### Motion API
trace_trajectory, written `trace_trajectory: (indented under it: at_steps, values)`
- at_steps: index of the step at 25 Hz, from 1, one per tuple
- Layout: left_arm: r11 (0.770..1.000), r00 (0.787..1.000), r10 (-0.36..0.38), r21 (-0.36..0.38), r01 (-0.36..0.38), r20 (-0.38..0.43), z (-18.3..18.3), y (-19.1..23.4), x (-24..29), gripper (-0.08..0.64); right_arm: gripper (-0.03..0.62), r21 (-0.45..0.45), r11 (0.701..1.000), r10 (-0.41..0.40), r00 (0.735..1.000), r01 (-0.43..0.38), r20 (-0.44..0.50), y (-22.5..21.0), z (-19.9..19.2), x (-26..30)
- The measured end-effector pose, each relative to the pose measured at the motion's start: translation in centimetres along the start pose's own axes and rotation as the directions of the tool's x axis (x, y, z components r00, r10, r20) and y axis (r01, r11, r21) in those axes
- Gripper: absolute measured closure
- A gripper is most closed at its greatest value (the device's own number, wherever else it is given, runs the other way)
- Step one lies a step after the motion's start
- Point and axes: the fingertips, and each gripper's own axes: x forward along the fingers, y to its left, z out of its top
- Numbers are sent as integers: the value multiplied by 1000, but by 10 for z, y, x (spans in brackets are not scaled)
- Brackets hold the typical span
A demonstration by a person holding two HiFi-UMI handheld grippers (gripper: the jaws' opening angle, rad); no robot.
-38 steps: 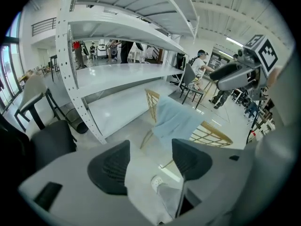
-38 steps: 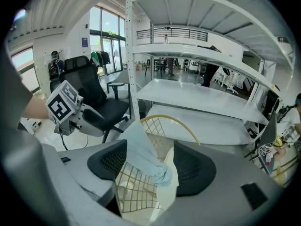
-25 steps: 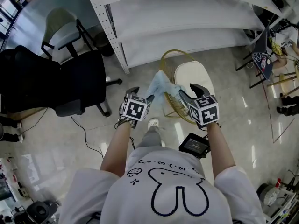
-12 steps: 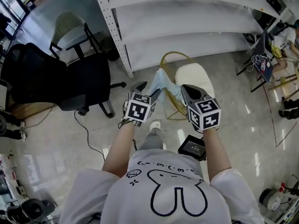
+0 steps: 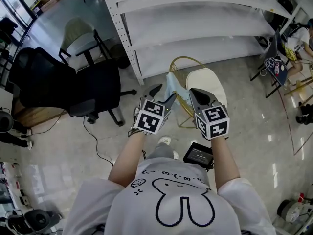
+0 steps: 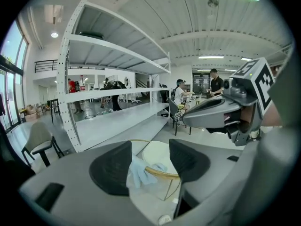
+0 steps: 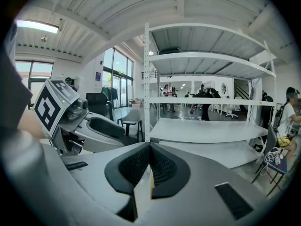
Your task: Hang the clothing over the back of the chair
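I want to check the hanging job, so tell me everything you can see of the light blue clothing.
The light blue clothing is a small, soft-looking, crumpled piece of thin fabric. It hangs draped over the gold wire rim of the cream-seated chair, its bulk drooping on the near side and a small fold lying toward the seat. Nothing but the rim seems to touch it.

The glossy floor (image 5: 73, 146) under me carries a gold-framed chair (image 5: 208, 81) just ahead, a black office chair (image 5: 93, 89) to its left and a white shelving rack (image 5: 195, 26) beyond. Pale blue clothing (image 5: 171, 84) hangs over the gold-framed chair's back rail.
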Motion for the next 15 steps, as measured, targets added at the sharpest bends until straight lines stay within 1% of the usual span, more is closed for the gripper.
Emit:
trace_trajectory:
  at_steps: [2,6,9,10,11,12,14,15]
  values:
    - [1000,1000,-8,17,8,26,9,-3,-5,291,609,2,1000,-7,999,7,39,3,8,-3]
    - [999,998,-29,47,26,62,24,-10,-15,305,609,71,997,14,995,-21,103,10,20,-9]
    - [998,995,-26,62,20,95,35,-11,-22,308,609,58,998,6,993,-13,118,14,28,-12]
    - [998,993,-16,65,8,117,40,-9,-25,344,609,53,999,0,992,-7,125,16,31,-12]
    - [998,990,-3,68,-6,144,46,-6,-28,362,609,51,999,-6,991,-1,132,18,35,-12]
    - [997,985,8,69,-20,173,51,-3,-32,412,609,49,999,-13,990,6,138,19,39,-12]
    - [997,975,15,69,-32,223,62,1,-39,536,609,48,999,-28,989,21,148,22,46,-12]
    - [997,971,11,69,-28,240,66,2,-41,543,609,50,998,-36,987,29,154,23,49,-14]
